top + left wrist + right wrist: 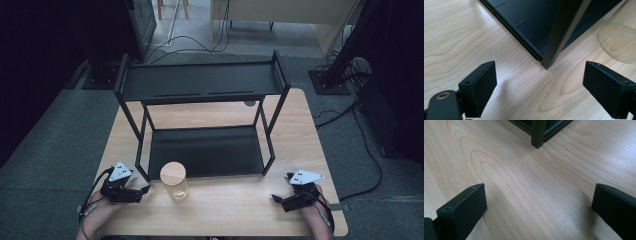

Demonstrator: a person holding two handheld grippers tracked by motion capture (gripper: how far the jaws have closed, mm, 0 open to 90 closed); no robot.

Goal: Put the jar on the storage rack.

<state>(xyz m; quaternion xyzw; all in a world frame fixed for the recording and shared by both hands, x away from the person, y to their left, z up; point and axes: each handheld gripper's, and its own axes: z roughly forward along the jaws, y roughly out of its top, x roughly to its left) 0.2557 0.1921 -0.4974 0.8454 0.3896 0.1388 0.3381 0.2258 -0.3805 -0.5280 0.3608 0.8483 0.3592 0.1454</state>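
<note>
A clear glass jar with a round wooden lid stands upright on the wooden table, just in front of the black two-tier shelf rack. My left gripper rests on the table left of the jar, jaws open and empty, pointing at the rack's front left leg; the jar's glass base shows at the right of its view. My right gripper lies near the front right of the table, open with nothing between its jaws, facing the rack's front right leg.
The rack's lower tray and upper shelf hold nothing. Cables and stand bases lie on the grey floor beyond and to the right of the table. Bare wood stretches between the two grippers.
</note>
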